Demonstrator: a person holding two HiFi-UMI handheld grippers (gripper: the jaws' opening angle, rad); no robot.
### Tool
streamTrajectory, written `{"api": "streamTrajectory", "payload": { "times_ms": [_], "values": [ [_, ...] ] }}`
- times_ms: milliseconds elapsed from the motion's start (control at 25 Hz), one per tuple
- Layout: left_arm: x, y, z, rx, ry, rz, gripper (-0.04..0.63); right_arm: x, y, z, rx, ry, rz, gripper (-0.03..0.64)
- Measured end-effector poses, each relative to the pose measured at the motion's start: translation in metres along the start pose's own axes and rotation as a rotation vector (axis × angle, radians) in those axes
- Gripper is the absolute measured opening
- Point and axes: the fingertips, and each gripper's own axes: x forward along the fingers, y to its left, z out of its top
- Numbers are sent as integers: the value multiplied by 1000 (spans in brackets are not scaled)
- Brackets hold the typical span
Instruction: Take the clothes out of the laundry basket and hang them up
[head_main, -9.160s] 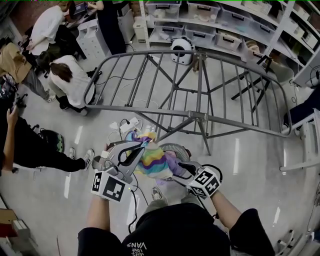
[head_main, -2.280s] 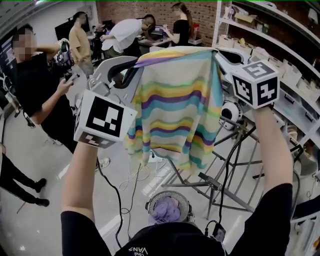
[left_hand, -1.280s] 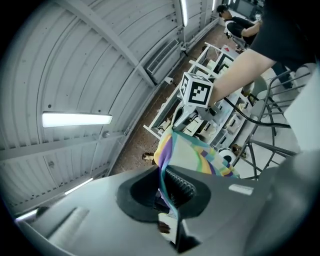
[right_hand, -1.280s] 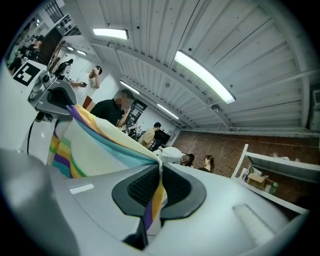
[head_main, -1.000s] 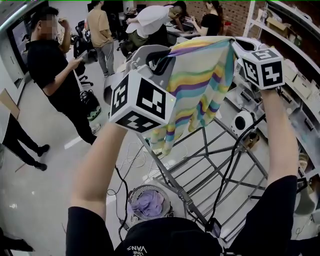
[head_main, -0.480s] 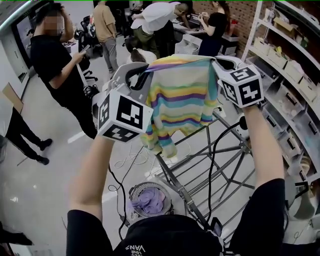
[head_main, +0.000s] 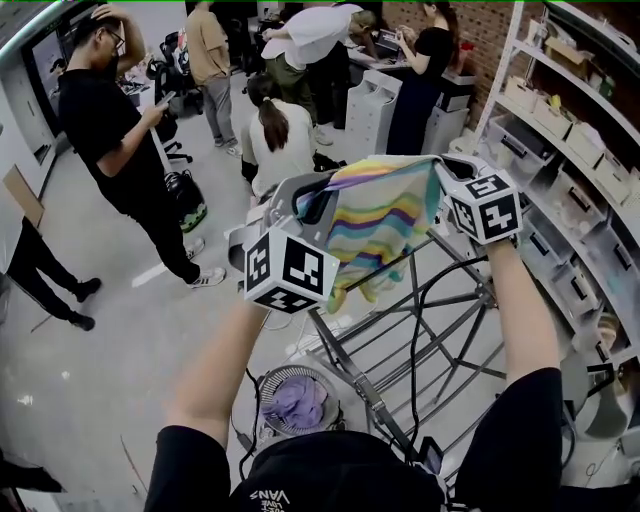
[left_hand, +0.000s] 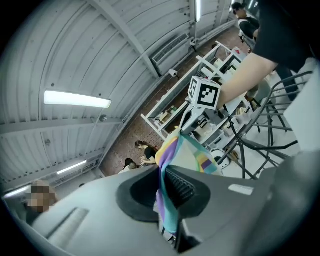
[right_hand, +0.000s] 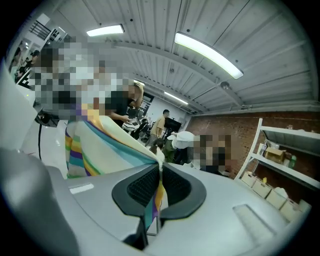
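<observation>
A pastel striped garment (head_main: 375, 225) hangs spread between both grippers above the grey metal drying rack (head_main: 400, 330). My left gripper (head_main: 312, 196) is shut on its left top corner, and my right gripper (head_main: 443, 172) is shut on its right top corner. In the left gripper view the cloth (left_hand: 187, 152) runs out from the closed pads of the left gripper (left_hand: 163, 192) towards the right gripper's marker cube (left_hand: 204, 93). In the right gripper view the cloth (right_hand: 105, 145) is pinched in the right gripper (right_hand: 160, 187). The round laundry basket (head_main: 268, 375) stands on the floor below, with purple clothes (head_main: 297, 400) in it.
Several people stand at the back and left; one crouches (head_main: 275, 140) just beyond the rack. Shelving with bins (head_main: 580, 170) lines the right side. Cables (head_main: 300, 345) lie on the floor between the basket and the rack.
Both grippers have come down with the striped garment stretched between them, from high in front of the head to just above the rack. Both grips have held.
</observation>
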Motion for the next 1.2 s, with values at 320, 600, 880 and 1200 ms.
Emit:
{"api": "streamTrajectory", "payload": {
  "times_ms": [320, 600, 880, 1200],
  "values": [
    [19, -74, 22, -42, -56, -118, 21, -30, -34, -58, 38, 67, -60, 26],
    [14, -161, 16, -75, -36, -269, 21, -58, -32, -126, 73, 111, -29, 26],
    [-11, -240, 22, -59, -36, -387, 21, -100, -18, -193, 165, 137, 31, 26],
    [-38, -305, -1, -25, 39, -487, 21, -126, 22, -263, 186, 215, 121, 26]
  ]
}}
